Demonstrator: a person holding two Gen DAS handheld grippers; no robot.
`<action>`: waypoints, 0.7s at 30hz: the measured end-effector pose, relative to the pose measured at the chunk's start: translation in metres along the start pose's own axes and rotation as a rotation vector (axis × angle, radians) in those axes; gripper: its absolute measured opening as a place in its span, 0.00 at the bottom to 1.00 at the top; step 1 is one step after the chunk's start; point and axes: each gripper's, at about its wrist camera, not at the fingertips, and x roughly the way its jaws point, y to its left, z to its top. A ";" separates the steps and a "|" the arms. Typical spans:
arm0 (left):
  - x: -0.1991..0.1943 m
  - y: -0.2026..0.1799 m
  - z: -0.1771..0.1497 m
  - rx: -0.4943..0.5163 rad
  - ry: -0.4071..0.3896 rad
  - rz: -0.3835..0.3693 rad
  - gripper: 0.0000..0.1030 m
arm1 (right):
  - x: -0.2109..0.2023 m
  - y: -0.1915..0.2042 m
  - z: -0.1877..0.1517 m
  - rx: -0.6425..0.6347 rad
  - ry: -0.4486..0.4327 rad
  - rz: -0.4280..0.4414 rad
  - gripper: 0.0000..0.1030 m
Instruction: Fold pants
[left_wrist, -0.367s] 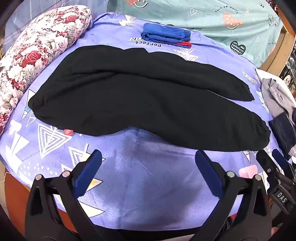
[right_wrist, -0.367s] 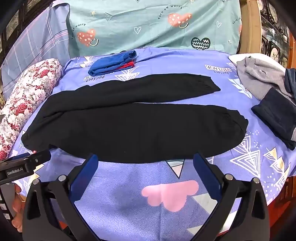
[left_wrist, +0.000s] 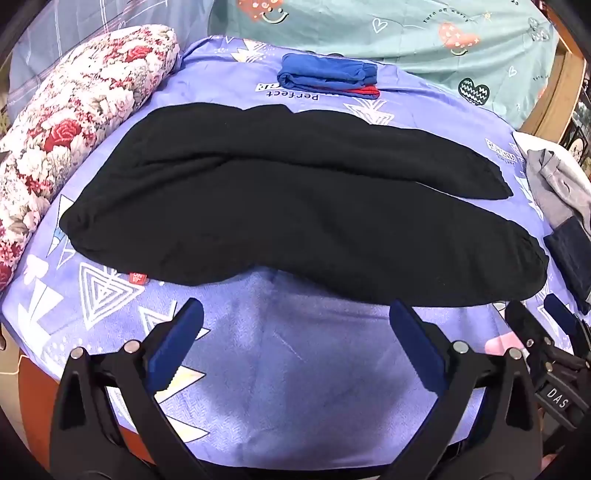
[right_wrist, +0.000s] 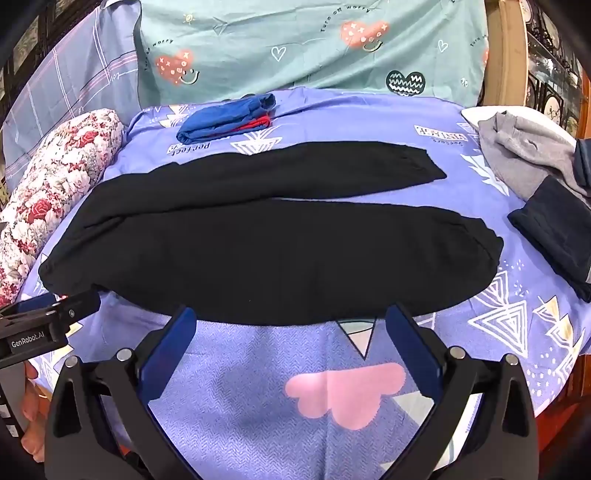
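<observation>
Black pants (left_wrist: 295, 218) (right_wrist: 266, 251) lie flat across the purple patterned sheet (left_wrist: 295, 369) (right_wrist: 258, 424), waist at the left, both legs running right, the far leg slightly apart from the near one. A small red label (left_wrist: 137, 277) pokes out at the near left hem. My left gripper (left_wrist: 295, 325) hovers open just short of the pants' near edge, nothing between its blue pads. My right gripper (right_wrist: 291, 325) is open too, its tips at the near leg's edge, empty. The left gripper's body (right_wrist: 48, 317) shows at the left of the right wrist view.
A floral bolster pillow (left_wrist: 74, 122) (right_wrist: 55, 184) lies along the left. Folded blue and red clothes (left_wrist: 328, 75) (right_wrist: 229, 118) sit at the back. Grey (right_wrist: 524, 151) and dark navy garments (right_wrist: 554, 229) lie at the right edge. A teal cloth (right_wrist: 295, 44) hangs behind.
Both grippers have crept slightly forward toward the pants' near edge. The pants have not moved and both stay open.
</observation>
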 end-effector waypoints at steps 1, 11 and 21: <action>0.001 -0.002 0.000 0.006 0.003 -0.005 0.98 | -0.004 -0.004 0.004 -0.001 0.002 0.006 0.99; 0.005 -0.008 -0.006 0.024 0.009 -0.009 0.98 | -0.002 0.000 0.002 -0.007 0.012 0.001 0.99; 0.006 -0.005 -0.009 0.027 0.012 -0.009 0.98 | -0.003 0.006 0.002 -0.025 0.019 -0.001 0.99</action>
